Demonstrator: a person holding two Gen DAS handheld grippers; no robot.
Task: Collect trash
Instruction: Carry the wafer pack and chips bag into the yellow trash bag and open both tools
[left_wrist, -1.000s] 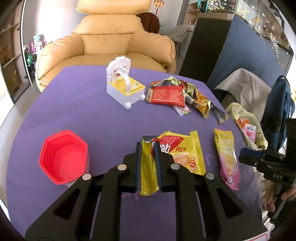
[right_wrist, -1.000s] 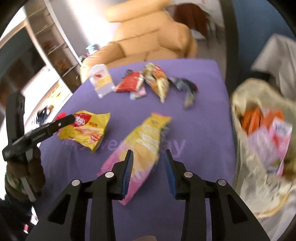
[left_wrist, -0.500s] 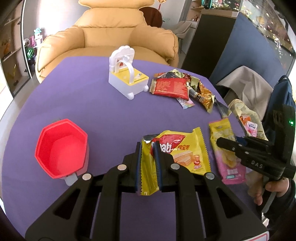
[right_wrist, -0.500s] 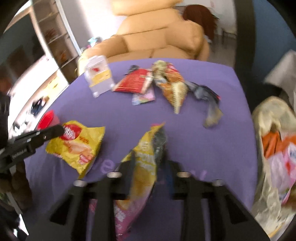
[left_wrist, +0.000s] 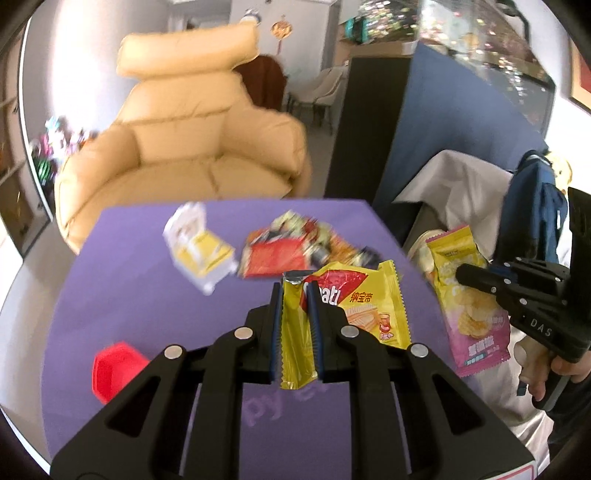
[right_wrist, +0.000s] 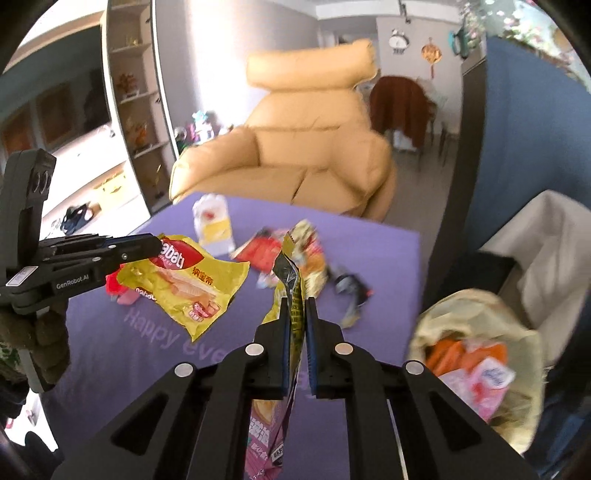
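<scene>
left wrist view, centre frame: the left tool (left_wrist: 295, 295) is clenched on a yellow wafer wrapper (left_wrist: 354, 306) reading "...ati", raised over the purple surface (left_wrist: 122, 295). at right, the "das"-marked right tool (left_wrist: 461, 275) grips a yellow-pink chip bag (left_wrist: 469, 306). right wrist view shows "genrobot.ai" on the left tool, "happy eve..." on the surface; the trash pile (left_wrist: 295, 247) is blurred.

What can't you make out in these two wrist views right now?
- Wrapper pile, left wrist view: motion blur hides the prints and how many there are.
- Red cup, left wrist view: blurred and partly behind the left gripper fingers.
- Pink and yellow chip bag, right wrist view: edge-on, lower end cut by the frame.
- Trash bag, right wrist view: contents blurred.
</scene>
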